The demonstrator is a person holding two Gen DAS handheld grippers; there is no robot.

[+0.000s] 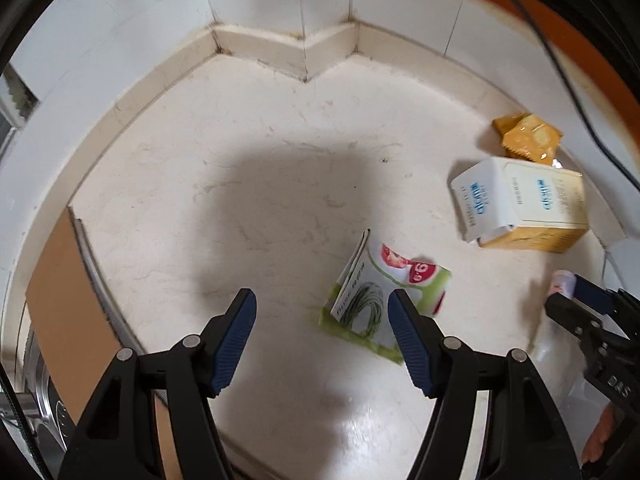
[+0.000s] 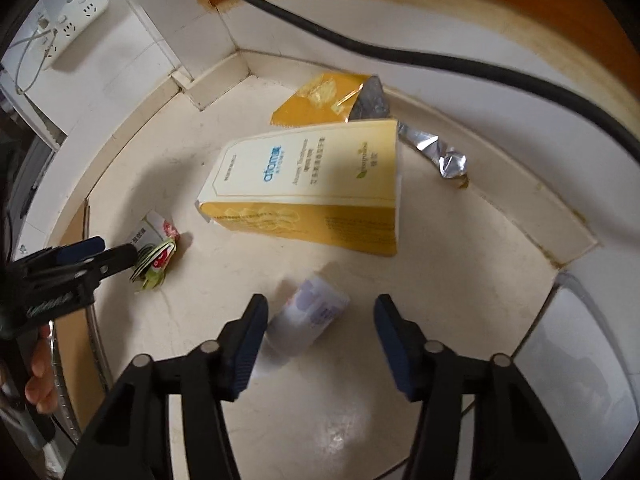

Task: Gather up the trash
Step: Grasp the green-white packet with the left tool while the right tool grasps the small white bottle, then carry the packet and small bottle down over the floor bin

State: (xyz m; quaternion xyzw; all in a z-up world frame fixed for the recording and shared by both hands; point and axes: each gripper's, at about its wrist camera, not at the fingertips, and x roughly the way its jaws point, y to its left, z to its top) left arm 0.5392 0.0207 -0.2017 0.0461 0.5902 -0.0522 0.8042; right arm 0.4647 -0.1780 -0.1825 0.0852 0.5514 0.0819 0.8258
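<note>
On a pale counter lie a green and white seed packet (image 1: 376, 300), a white and yellow carton (image 1: 520, 204) on its side, a torn yellow foil wrapper (image 1: 526, 136) and a small white bottle (image 2: 306, 316) on its side. My left gripper (image 1: 322, 306) is open above the counter, with the seed packet just past its right finger. My right gripper (image 2: 320, 312) is open, with the bottle lying between its fingers. The packet (image 2: 154, 256), carton (image 2: 308, 188) and wrapper (image 2: 324, 100) also show in the right wrist view, as does the left gripper (image 2: 120, 258).
Tiled walls and a raised lip close the counter's back corner (image 1: 306, 60). A brown board (image 1: 68, 312) and a metal sink rim stand at the left. A black cable (image 2: 400, 52) runs along the right wall. A power strip (image 2: 68, 24) hangs on the left wall.
</note>
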